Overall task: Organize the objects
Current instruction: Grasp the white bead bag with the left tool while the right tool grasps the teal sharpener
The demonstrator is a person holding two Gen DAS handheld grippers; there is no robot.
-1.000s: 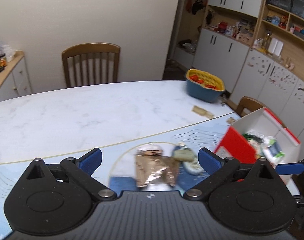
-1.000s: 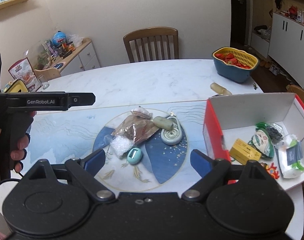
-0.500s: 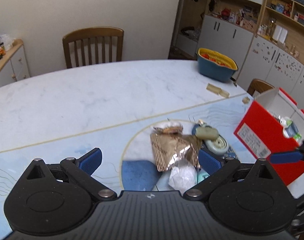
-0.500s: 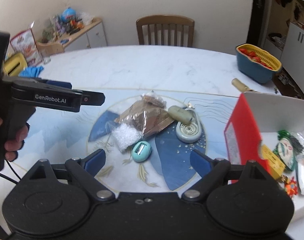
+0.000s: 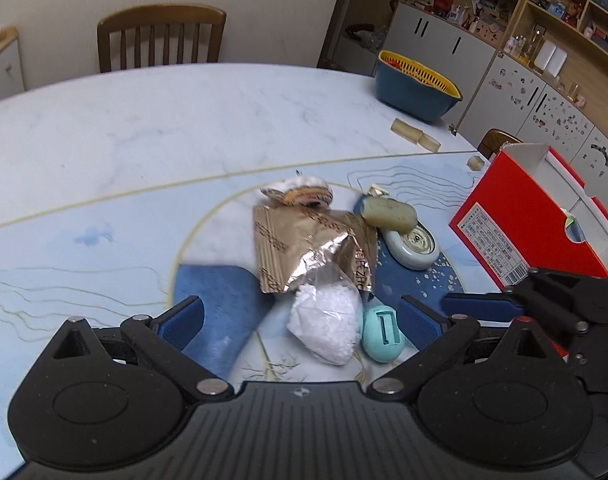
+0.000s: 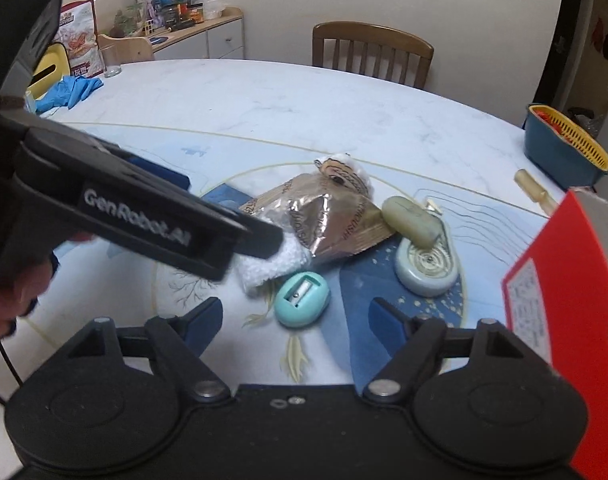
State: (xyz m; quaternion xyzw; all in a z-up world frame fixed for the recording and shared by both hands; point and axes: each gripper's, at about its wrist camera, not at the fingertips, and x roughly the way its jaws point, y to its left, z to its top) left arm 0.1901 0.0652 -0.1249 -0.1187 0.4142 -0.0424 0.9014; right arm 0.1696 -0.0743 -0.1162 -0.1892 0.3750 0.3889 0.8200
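Observation:
A pile lies on the blue placemat: a gold foil packet (image 5: 308,244), a clear bag of white granules (image 5: 328,320), a teal sharpener (image 5: 382,330), a grey-green tape dispenser (image 5: 412,242), an olive soap-like lump (image 5: 388,212) and a round wrapped snack (image 5: 298,194). My left gripper (image 5: 300,318) is open, its fingers either side of the white bag and sharpener. My right gripper (image 6: 296,318) is open just in front of the sharpener (image 6: 302,300). The left gripper's body (image 6: 144,220) covers part of the white bag (image 6: 272,264).
A red and white box (image 5: 532,220) stands open at the right of the pile; its red wall shows in the right wrist view (image 6: 564,300). A blue basket with a yellow insert (image 5: 416,84) sits at the far table edge. Wooden chair (image 5: 160,36) behind. Blue gloves (image 6: 70,90) far left.
Both grippers have moved down and forward toward the pile. The left gripper now straddles the white bag; the right has swung left from the box to the sharpener.

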